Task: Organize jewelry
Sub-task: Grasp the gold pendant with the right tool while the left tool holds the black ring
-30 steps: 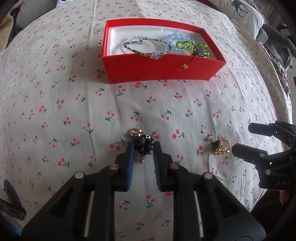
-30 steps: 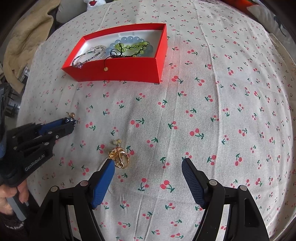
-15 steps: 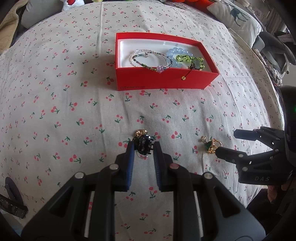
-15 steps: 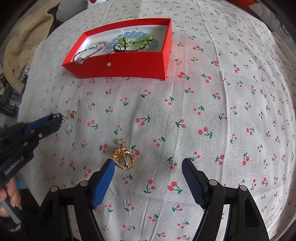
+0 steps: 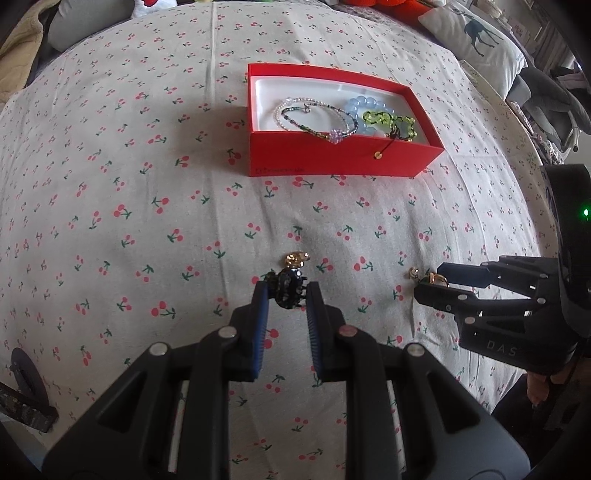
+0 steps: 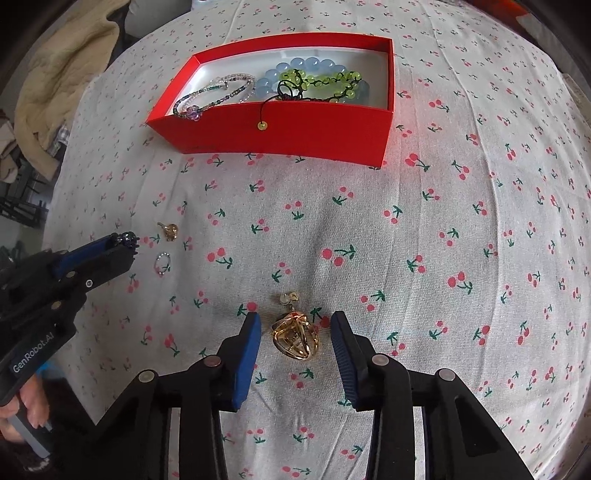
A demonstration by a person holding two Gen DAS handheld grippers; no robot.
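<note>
My left gripper (image 5: 285, 293) is shut on a black beaded ring (image 5: 288, 288), held above the cherry-print cloth; it also shows in the right wrist view (image 6: 125, 242). A small gold piece (image 5: 294, 259) lies just beyond it. My right gripper (image 6: 295, 325) is open, its fingers on either side of a gold ring (image 6: 295, 339) on the cloth; it also shows in the left wrist view (image 5: 430, 282). A small gold stud (image 6: 289, 297) lies just ahead of the ring. The red box (image 5: 343, 162) farther back holds several bead bracelets (image 5: 314, 118).
A small silver beaded ring (image 6: 162, 263) and the gold piece (image 6: 169, 231) lie on the cloth near my left gripper. Cushions (image 5: 476, 33) sit at the far right edge, a beige blanket (image 6: 62, 81) at the far left.
My left gripper has lifted and pulled back with the black ring, away from the box. My right gripper has moved over the gold ring and its jaws have narrowed around it.
</note>
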